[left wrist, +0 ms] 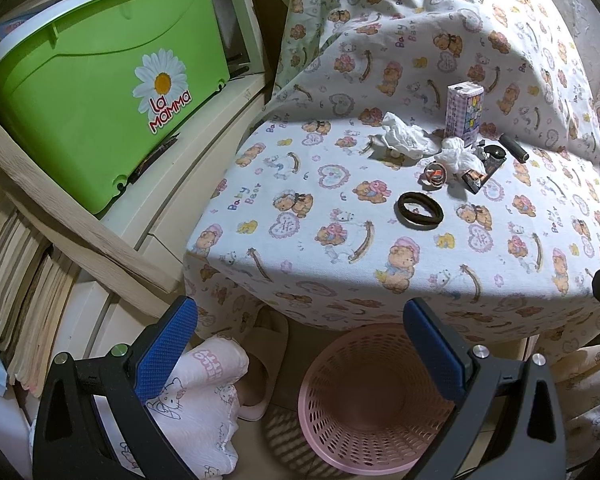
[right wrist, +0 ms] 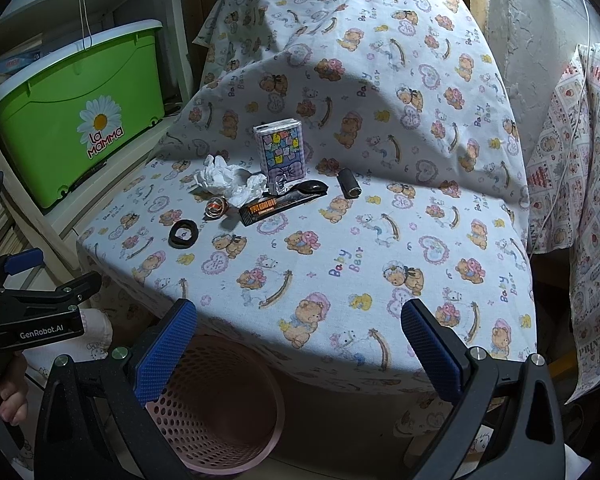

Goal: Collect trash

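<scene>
Crumpled white tissues (left wrist: pixel 405 135) (right wrist: pixel 228 182) lie at the back of a table covered in a bear-print cloth (left wrist: pixel 340 248) (right wrist: pixel 340 256). Beside them lie a dark snack wrapper (left wrist: pixel 482 172) (right wrist: pixel 276 204), a small foil-and-orange scrap (left wrist: pixel 435 174) (right wrist: pixel 217 208), a black hair tie (left wrist: pixel 420 209) (right wrist: pixel 184 233) and a dark cylinder (left wrist: pixel 514 148) (right wrist: pixel 349 184). A pink perforated bin (left wrist: pixel 364 404) (right wrist: pixel 220 404) stands on the floor below the table's front edge. My left gripper (left wrist: pixel 300 352) is open and empty above the bin. My right gripper (right wrist: pixel 300 352) is open and empty over the table's front edge.
An upright tissue pack (left wrist: pixel 463 110) (right wrist: pixel 282 150) stands behind the litter. A green "La Mamma" box (left wrist: pixel 100 96) (right wrist: pixel 76 128) sits on shelving to the left. Slippers (left wrist: pixel 268 360) and Hello Kitty fabric (left wrist: pixel 204 392) lie on the floor beside the bin. A patterned cloth (right wrist: pixel 580 200) hangs at right.
</scene>
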Available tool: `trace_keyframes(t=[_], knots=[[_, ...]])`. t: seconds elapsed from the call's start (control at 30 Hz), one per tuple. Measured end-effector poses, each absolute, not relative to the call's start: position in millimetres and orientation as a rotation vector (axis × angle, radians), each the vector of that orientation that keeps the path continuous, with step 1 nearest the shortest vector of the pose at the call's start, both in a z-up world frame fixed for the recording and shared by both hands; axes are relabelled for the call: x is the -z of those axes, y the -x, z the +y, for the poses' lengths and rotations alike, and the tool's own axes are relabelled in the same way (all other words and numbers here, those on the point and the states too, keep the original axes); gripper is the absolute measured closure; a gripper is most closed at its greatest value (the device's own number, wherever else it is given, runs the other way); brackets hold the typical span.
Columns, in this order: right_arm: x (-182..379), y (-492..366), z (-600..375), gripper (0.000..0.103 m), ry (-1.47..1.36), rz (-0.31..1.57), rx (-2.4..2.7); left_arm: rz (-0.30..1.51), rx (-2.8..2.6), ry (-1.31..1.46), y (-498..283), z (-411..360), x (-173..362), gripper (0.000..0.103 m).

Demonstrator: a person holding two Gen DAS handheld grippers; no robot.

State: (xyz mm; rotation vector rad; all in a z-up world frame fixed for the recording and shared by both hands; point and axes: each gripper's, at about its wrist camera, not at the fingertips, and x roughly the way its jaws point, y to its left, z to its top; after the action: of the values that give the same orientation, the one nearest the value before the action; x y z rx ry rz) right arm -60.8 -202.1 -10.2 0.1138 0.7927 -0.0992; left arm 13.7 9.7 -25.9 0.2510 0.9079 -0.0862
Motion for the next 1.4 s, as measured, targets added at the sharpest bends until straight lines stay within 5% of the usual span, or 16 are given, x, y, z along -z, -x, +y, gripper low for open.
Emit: trace_keyframes(t=[1.4], knots=[[23.6, 47.6, -200.7, 0.000, -0.123, 0.851, 0.090, 0.848, 0.077, -0.201, -23.7, 6.7, 21.0, 0.002]])
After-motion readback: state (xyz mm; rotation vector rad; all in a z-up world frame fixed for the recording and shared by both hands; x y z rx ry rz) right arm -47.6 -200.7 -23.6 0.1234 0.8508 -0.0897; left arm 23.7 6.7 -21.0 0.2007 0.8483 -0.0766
